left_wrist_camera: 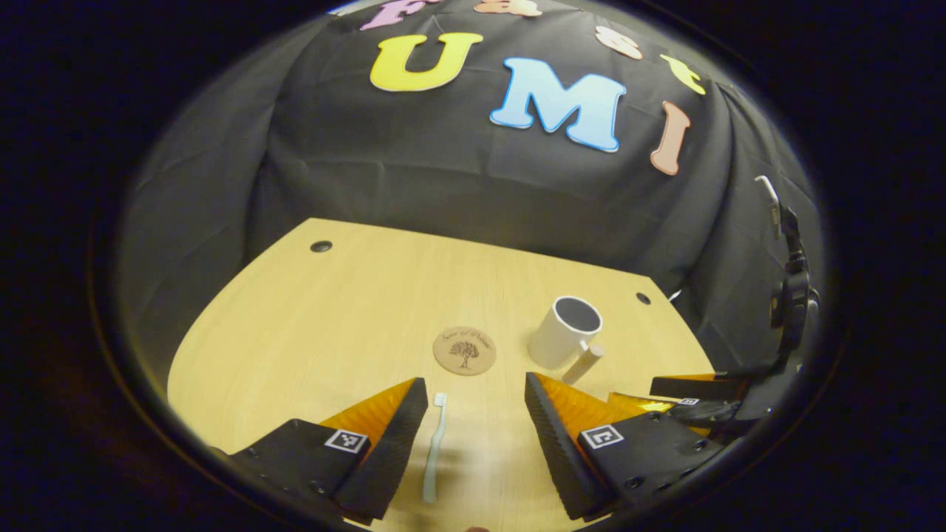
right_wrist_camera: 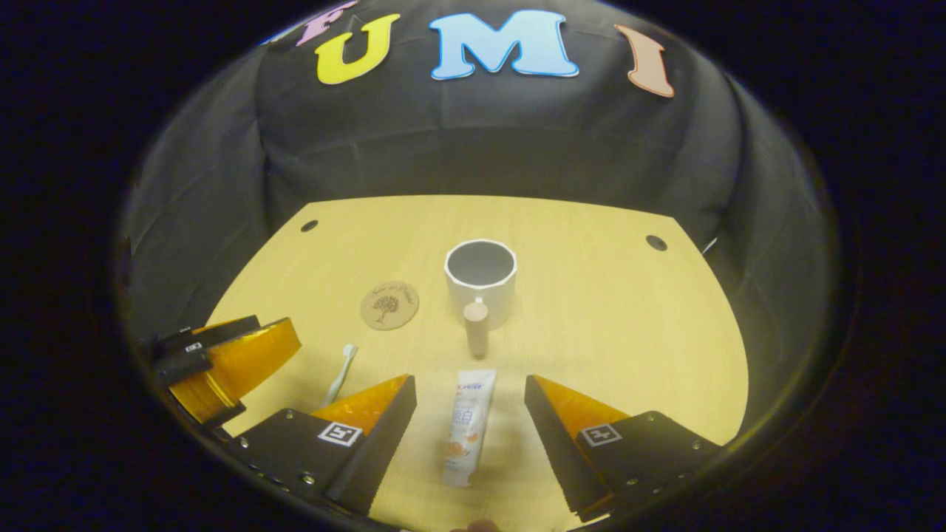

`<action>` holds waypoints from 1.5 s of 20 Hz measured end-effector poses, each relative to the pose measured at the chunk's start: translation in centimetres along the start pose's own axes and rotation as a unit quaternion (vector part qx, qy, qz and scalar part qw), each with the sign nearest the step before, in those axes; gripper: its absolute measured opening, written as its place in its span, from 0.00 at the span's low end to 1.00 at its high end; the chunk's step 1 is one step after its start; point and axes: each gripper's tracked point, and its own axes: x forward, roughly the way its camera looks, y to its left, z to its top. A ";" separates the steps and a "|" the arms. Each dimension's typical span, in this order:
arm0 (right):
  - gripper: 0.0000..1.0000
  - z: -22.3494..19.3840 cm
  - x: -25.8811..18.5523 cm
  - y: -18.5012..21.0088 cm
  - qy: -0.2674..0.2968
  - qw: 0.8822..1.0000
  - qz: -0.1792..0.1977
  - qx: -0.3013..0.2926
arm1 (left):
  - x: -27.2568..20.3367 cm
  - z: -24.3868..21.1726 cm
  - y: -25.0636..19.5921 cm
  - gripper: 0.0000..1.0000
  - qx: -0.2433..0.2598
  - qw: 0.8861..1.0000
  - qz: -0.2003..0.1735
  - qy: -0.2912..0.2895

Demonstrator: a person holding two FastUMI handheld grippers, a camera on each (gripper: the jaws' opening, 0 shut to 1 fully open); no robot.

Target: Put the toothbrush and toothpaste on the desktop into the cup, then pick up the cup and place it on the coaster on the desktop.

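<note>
Toothpaste (right_wrist_camera: 467, 426) appears in the right gripper view, a single tube lying lengthwise on the wooden desktop (right_wrist_camera: 628, 310) at the lower middle of the frame, in the gap between the fingers of the right gripper (right_wrist_camera: 470, 414). Those fingers stand wide apart, touching nothing. The left gripper view gives something else in the same spot: one toothbrush (left_wrist_camera: 434, 447), lying bristle end away from the camera, between the spread fingers of the left gripper (left_wrist_camera: 475, 417), closer to the finger on the frame's left. Whether it touches that finger I can't quite tell.

Counting across both views: one white cup (left_wrist_camera: 565, 332), upright and open at the top, with a pale stub of a handle pointing toward the cameras; one round coaster (left_wrist_camera: 464, 350) with a tree printed on it, lying flat just left of the cup and apart from it.

In the right gripper view the cup (right_wrist_camera: 481, 282) sits at frame centre, straight beyond the tube, the coaster (right_wrist_camera: 389, 304) to its left, and the toothbrush (right_wrist_camera: 341, 374) shows again at lower left. At the far left edge there, the left gripper (right_wrist_camera: 222, 355) hangs over the desk. In the left gripper view the right gripper (left_wrist_camera: 687, 399) shows at the lower right.
</note>
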 end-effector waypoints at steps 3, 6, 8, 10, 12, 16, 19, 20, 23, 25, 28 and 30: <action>0.92 -0.9 0.9 0.0 0.027 1.000 0.002 0.003 | 0.9 -1.8 0.4 0.89 -0.005 0.999 0.004 0.041; 0.91 -1.6 1.5 -0.1 0.049 0.999 -0.002 0.002 | 2.0 -3.2 0.8 0.89 -0.002 0.997 0.010 0.077; 0.92 -2.5 2.3 -0.3 0.068 0.998 -0.006 0.005 | 2.9 -4.7 0.9 0.88 -0.006 0.994 0.013 0.109; 0.92 -3.4 2.9 -0.3 0.092 0.996 -0.007 0.013 | 3.6 -6.8 1.0 0.89 -0.007 0.988 0.016 0.156; 0.92 -3.9 3.5 -0.1 0.112 0.993 0.000 0.023 | 4.2 -8.3 1.1 0.90 -0.006 0.981 0.017 0.192; 0.92 -5.0 4.5 0.1 0.144 0.989 0.003 0.033 | 5.0 -10.1 2.2 0.90 -0.012 0.971 0.022 0.238; 0.92 -5.7 5.5 0.3 0.160 0.987 0.004 0.032 | 5.7 -11.7 2.6 0.91 -0.020 0.962 0.026 0.273; 0.92 -5.9 5.7 0.4 0.165 0.986 0.004 0.031 | 5.8 -12.2 2.6 0.90 -0.024 0.957 0.024 0.287; 0.92 -6.6 6.5 0.6 0.182 0.983 0.007 0.027 | 6.2 -13.4 2.7 0.92 -0.025 0.947 0.023 0.319; 0.92 -6.9 6.8 0.7 0.191 0.981 0.007 0.026 | 6.4 -13.8 3.0 0.91 -0.017 0.942 0.024 0.333; 0.92 -7.4 7.3 0.8 0.203 0.979 0.005 0.024 | 6.6 -14.3 3.4 0.91 -0.003 0.936 0.032 0.352; 0.92 -7.7 7.7 0.7 0.208 0.978 0.002 0.022 | 6.8 -14.2 3.3 0.89 0.005 0.935 0.034 0.354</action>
